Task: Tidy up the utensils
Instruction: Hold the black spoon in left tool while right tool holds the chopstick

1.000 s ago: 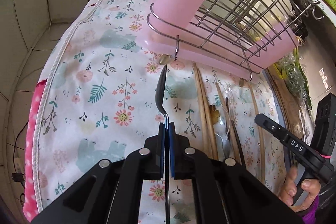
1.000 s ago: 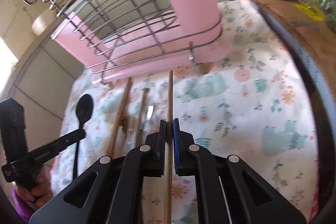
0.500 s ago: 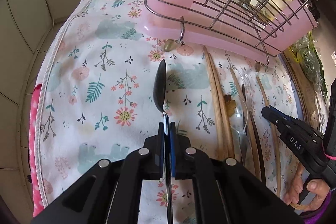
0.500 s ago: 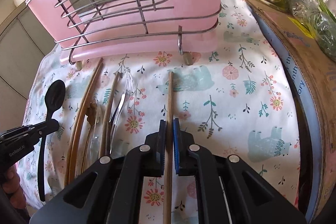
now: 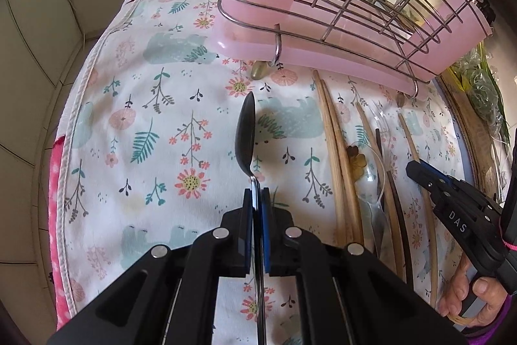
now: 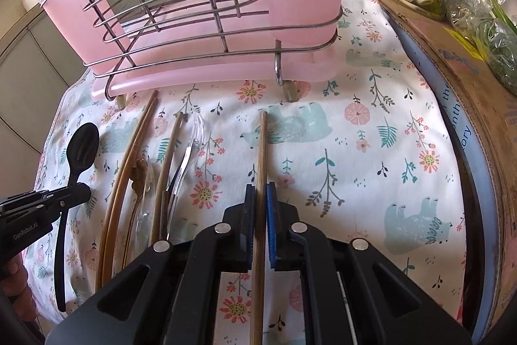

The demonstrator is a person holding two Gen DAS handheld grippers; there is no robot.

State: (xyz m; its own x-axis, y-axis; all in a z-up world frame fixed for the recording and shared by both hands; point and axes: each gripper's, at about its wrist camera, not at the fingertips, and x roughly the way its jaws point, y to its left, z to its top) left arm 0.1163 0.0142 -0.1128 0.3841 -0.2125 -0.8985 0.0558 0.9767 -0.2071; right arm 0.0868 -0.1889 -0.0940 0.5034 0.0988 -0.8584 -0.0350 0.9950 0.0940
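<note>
Utensils in both grippers: black plastic spoon (image 5: 245, 134) pinched at its thin neck by left gripper (image 5: 257, 206); pale wooden chopstick (image 6: 261, 151) pinched mid-length by right gripper (image 6: 260, 202).
Both light, stiff, likely slick; spoon may pivot. Loose chopsticks (image 6: 129, 157) lie between. Floral cloth (image 6: 371, 151) is bare toward its right edge; wire rack with pink cups (image 6: 200, 21) blocks the far edge.

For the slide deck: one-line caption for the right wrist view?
Right tongs clamp a wooden chopstick before the pink rack.
</note>
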